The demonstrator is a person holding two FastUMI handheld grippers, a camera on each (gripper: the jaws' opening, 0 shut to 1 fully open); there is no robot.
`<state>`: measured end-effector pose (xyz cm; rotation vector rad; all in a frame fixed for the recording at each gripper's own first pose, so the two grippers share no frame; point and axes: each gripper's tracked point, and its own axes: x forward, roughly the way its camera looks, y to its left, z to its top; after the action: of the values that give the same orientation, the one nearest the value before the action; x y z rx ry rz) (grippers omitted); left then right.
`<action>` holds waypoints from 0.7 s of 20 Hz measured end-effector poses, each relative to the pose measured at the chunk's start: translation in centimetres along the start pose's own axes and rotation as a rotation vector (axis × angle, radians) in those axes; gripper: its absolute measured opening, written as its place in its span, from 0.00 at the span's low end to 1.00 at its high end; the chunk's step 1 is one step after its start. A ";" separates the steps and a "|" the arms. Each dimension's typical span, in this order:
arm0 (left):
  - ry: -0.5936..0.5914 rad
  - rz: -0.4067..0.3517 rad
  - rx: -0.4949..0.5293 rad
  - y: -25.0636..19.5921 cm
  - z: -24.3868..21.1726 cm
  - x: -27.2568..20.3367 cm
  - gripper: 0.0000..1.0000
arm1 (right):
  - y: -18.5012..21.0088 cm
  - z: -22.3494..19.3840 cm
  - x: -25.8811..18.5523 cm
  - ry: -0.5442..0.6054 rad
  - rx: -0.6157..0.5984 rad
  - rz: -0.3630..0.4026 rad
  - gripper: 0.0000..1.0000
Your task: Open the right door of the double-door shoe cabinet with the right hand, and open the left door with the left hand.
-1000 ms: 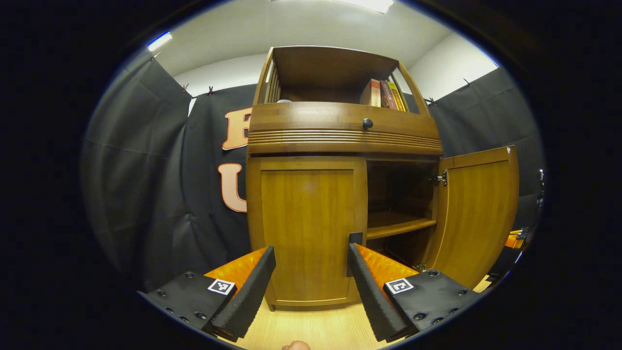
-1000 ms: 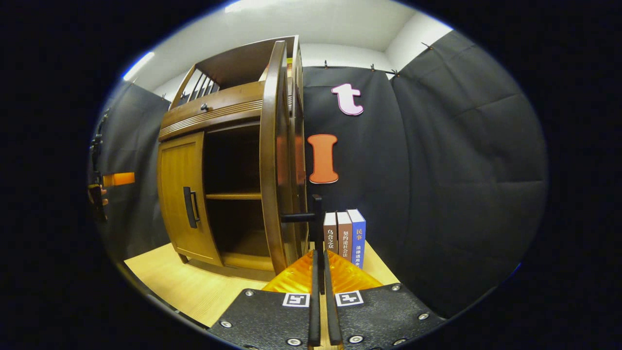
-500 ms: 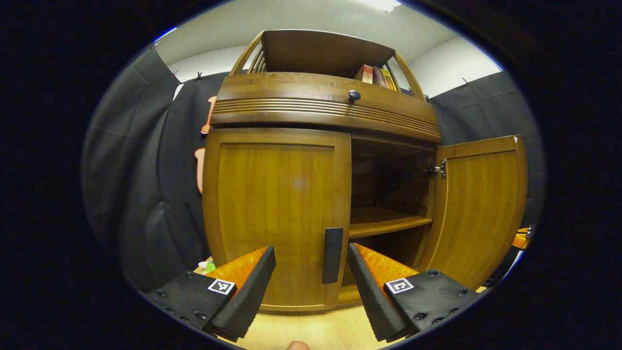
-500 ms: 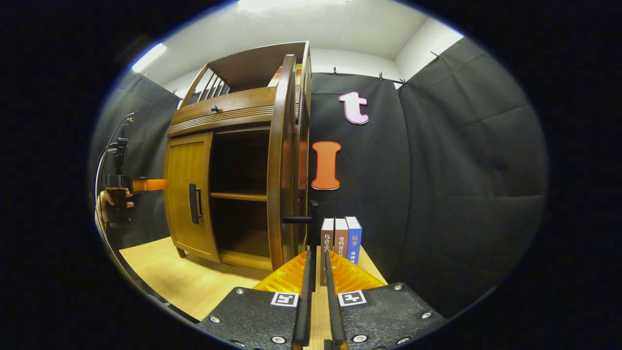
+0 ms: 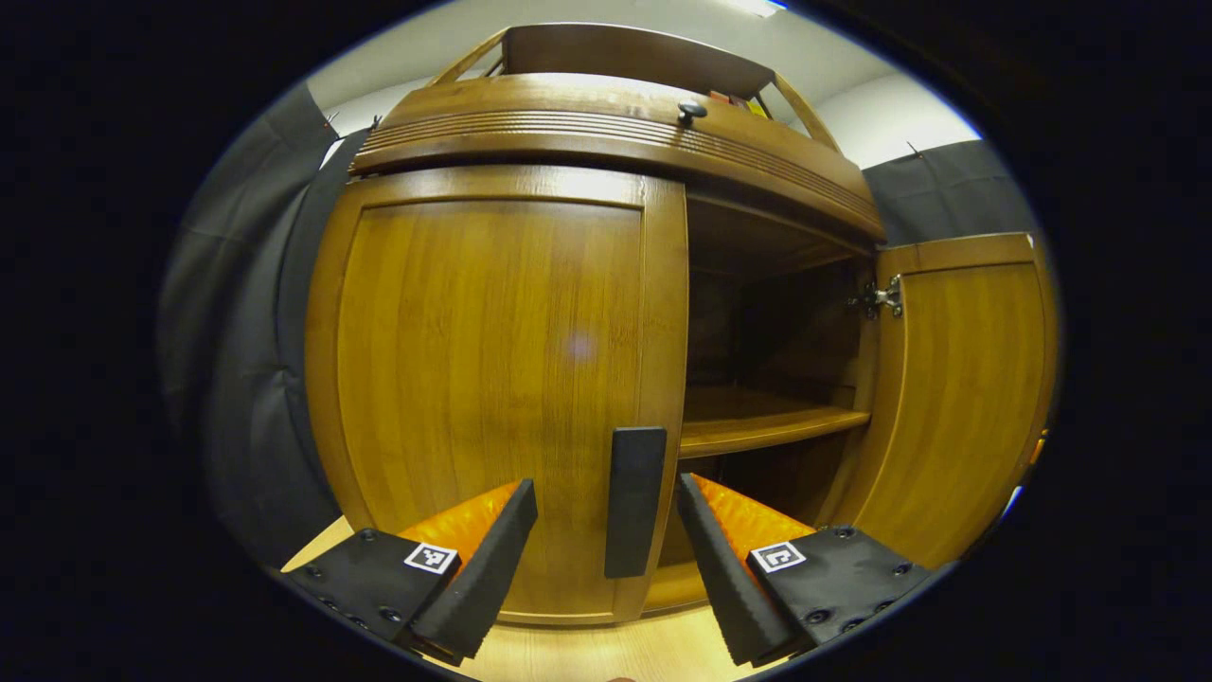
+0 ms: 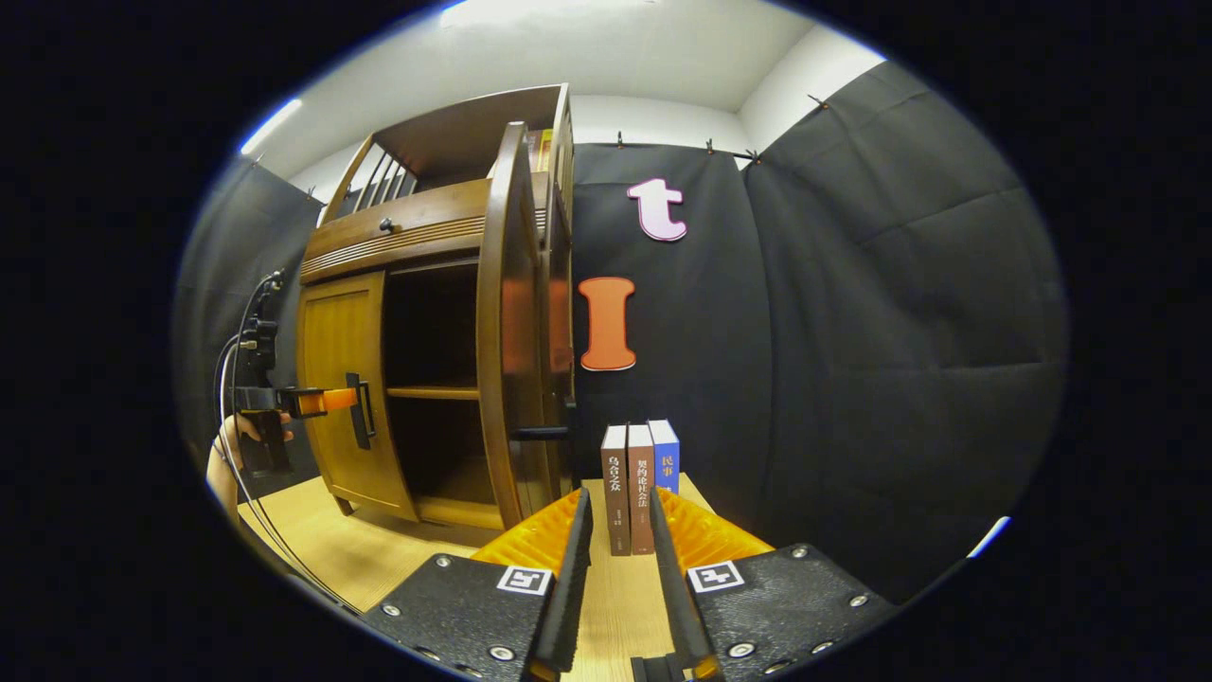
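The wooden shoe cabinet (image 5: 615, 142) looms close in the left gripper view. Its left door (image 5: 483, 369) is closed, and that door's dark upright handle (image 5: 634, 502) stands between the spread fingers of my left gripper (image 5: 606, 530), which is open. The right door (image 5: 956, 398) is swung wide, showing a shelf (image 5: 757, 426) inside. In the right gripper view the right door (image 6: 502, 332) appears edge-on with its handle (image 6: 540, 433) sticking out. My right gripper (image 6: 620, 559) is a little way back from it, slightly open and holding nothing. The left gripper (image 6: 317, 401), held by a hand (image 6: 232, 455), reaches the left door's handle (image 6: 360, 412).
Three upright books (image 6: 639, 474) stand on the light wooden floor (image 6: 606, 606) just right of the open door, ahead of my right gripper. More books (image 5: 748, 102) sit on the cabinet's top shelf above a drawer with a knob (image 5: 691, 112).
My left gripper has moved in close, so the left door's handle now sits between its fingers. My right gripper has let go of the right door's handle, drawn back and opened slightly.
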<state>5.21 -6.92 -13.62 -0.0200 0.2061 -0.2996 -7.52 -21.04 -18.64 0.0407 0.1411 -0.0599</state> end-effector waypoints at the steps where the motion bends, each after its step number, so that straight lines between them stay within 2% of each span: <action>1: 0.007 -0.006 -0.001 -0.2 -0.2 0.5 0.96 | -0.4 0.0 -0.1 -0.003 -0.002 -0.010 0.39; 3: 0.023 -0.013 -0.001 -0.5 -0.8 0.9 0.99 | -0.5 0.3 -0.4 -0.008 0.001 -0.017 0.41; 5: 0.039 -0.003 0.006 -0.3 -1.2 1.4 0.87 | -0.7 0.5 -0.5 -0.013 -0.007 -0.030 0.48; 8: 0.051 -0.001 0.002 -0.3 -1.6 2.0 0.70 | -0.5 1.0 -0.9 -0.020 -0.040 -0.048 0.48; 9: 0.056 -0.007 -0.007 -0.4 -1.9 2.0 0.64 | -0.3 1.2 -0.9 -0.022 -0.045 -0.049 0.38; 10: 0.043 -0.033 -0.026 -0.9 -1.7 2.0 0.59 | -0.2 1.4 -1.0 -0.022 -0.047 -0.049 0.48; 12: 0.045 -0.046 -0.027 -1.5 -1.9 2.0 0.47 | 0.3 1.7 -0.9 -0.024 -0.044 -0.048 0.48; 13: 0.049 -0.045 0.006 -1.1 -2.1 1.9 0.41 | 0.4 1.7 -1.0 -0.022 -0.043 -0.047 0.48; 14: 0.047 -0.040 0.027 -0.9 -2.0 1.8 0.40 | 0.5 1.7 -1.1 -0.021 -0.041 -0.049 0.48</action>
<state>6.21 -8.28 -15.90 0.0093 0.2484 -0.3429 -8.35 -20.50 -16.81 -0.0046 0.1222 -0.1059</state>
